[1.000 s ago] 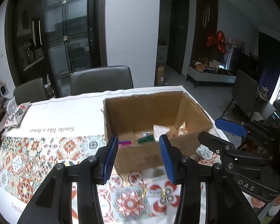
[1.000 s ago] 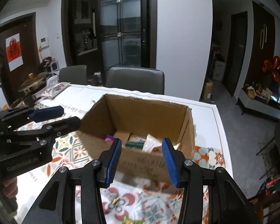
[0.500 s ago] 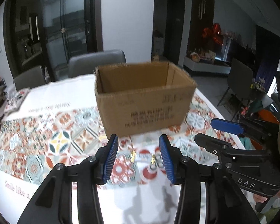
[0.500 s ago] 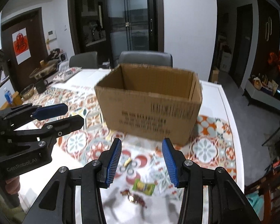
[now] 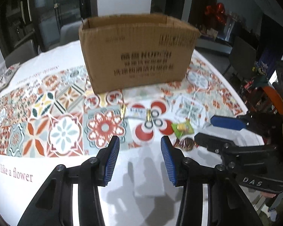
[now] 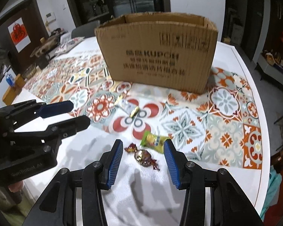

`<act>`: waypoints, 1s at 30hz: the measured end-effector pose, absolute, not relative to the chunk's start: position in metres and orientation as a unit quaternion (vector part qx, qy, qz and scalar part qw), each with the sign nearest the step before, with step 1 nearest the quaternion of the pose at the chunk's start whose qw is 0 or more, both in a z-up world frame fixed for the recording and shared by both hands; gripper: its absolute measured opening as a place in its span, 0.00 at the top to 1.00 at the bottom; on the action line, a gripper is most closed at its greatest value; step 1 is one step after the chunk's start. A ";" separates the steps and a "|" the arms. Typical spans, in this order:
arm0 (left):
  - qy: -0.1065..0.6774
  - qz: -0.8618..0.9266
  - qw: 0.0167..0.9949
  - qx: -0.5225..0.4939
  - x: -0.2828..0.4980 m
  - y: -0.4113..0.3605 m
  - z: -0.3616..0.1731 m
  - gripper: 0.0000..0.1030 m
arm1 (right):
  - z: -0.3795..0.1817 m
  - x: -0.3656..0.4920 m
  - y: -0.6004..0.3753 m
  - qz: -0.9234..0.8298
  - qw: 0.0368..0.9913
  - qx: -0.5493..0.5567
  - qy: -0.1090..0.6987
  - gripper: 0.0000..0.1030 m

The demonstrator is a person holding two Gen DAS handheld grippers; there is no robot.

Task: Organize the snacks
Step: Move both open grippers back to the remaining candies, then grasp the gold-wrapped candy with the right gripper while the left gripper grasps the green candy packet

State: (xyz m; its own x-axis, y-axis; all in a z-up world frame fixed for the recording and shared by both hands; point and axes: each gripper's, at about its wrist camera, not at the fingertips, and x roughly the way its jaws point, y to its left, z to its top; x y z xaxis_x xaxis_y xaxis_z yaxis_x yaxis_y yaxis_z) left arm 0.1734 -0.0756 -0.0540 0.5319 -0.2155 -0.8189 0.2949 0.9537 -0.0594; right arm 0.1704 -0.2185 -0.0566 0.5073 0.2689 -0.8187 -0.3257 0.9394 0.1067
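A big cardboard box (image 6: 156,50) stands on a table (image 6: 241,169) with a bright flower-tile cloth (image 6: 226,101). Its top is open, but its inside cannot be seen. Three snacks lie on the cloth in front of the box. A brown shiny wrapped candy (image 6: 143,157) lies closest to the right gripper (image 6: 143,156), right between its two blue pads, and the pads do not touch it. Just behind the candy lies a green snack packet (image 6: 154,141). Farther back, near the box, lies a small clear packet with gold ends (image 6: 126,106). The right gripper is spread wide and holds nothing. The left gripper (image 5: 140,151) is spread wide too and holds nothing. It hangs over a white part of the cloth, with the clear packet in front of it. Words on the cloth near the left gripper say "Smile like a flower" (image 5: 12,172). Gray chairs (image 5: 22,50) stand on the far side of the table.
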 end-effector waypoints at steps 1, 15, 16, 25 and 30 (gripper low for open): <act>0.468 -0.147 0.870 0.042 0.173 -0.076 -0.059 0.57 | -0.059 0.171 -0.218 0.171 0.866 -0.032 0.469 0.55; 0.501 -0.149 0.851 0.047 0.178 -0.077 -0.087 0.57 | -0.097 0.185 -0.210 0.187 0.832 -0.052 0.520 0.56; 0.503 -0.149 0.850 0.047 0.179 -0.077 -0.088 0.57 | -0.098 0.186 -0.209 0.188 0.830 -0.056 0.521 0.56; 0.515 -0.156 0.842 0.037 0.182 -0.074 -0.094 0.57 | -0.107 0.190 -0.199 0.192 0.826 -0.076 0.525 0.62; 0.516 -0.158 0.841 0.037 0.182 -0.076 -0.094 0.57 | -0.111 0.190 -0.201 0.192 0.826 -0.067 0.526 0.72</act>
State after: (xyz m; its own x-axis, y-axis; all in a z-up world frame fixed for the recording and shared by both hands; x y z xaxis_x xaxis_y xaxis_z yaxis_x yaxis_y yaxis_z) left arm 0.1825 -0.0757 -0.0944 0.4167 -0.2277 -0.8801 0.3045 0.9471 -0.1008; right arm 0.1902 -0.2009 -0.1109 0.3730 0.2469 -0.8944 -0.3877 0.9172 0.0915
